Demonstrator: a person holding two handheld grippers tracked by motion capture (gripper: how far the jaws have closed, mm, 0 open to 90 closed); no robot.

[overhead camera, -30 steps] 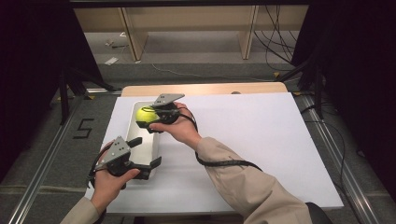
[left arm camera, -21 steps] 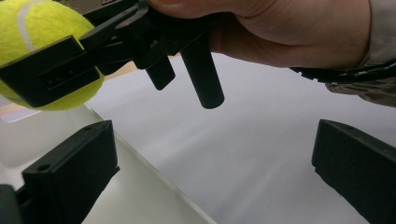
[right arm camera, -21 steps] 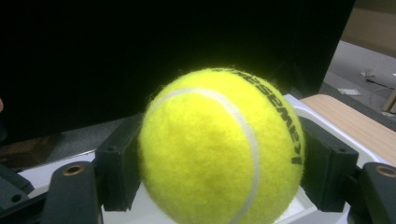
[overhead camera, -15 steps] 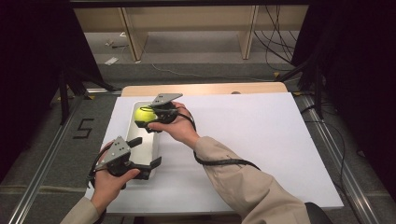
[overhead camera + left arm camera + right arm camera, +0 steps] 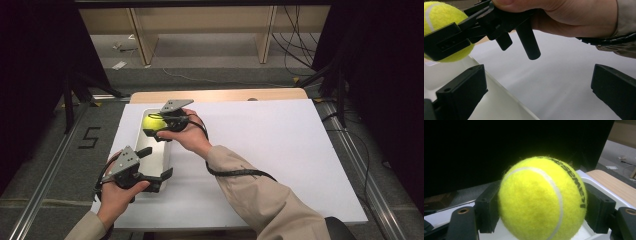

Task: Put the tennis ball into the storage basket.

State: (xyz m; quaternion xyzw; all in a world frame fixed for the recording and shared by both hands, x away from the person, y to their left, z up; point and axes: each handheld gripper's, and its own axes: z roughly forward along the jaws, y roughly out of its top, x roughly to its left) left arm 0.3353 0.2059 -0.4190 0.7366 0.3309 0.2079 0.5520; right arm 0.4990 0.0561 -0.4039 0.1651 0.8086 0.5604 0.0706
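A yellow tennis ball point(image 5: 149, 121) hangs just above the far end of a white oblong tray point(image 5: 156, 156). My right gripper point(image 5: 154, 126) is shut on it. In the right gripper view both pads point(image 5: 487, 207) press the ball point(image 5: 541, 195) from either side. My left gripper point(image 5: 157, 163) is at the tray's near end and stands open. In the left gripper view its jaws straddle the tray's point(image 5: 499, 105) right wall, one over the inside and one over the sheet, touching nothing. The ball point(image 5: 439, 15) and the right hand show above them.
A white sheet point(image 5: 270, 145) covers the table, with a wooden edge point(image 5: 220, 95) at the back. Wooden shelving point(image 5: 200, 30) and cables point(image 5: 295, 50) lie beyond it. Metal rails run along both sides, and a "5" mark point(image 5: 90, 137) is on the floor at left.
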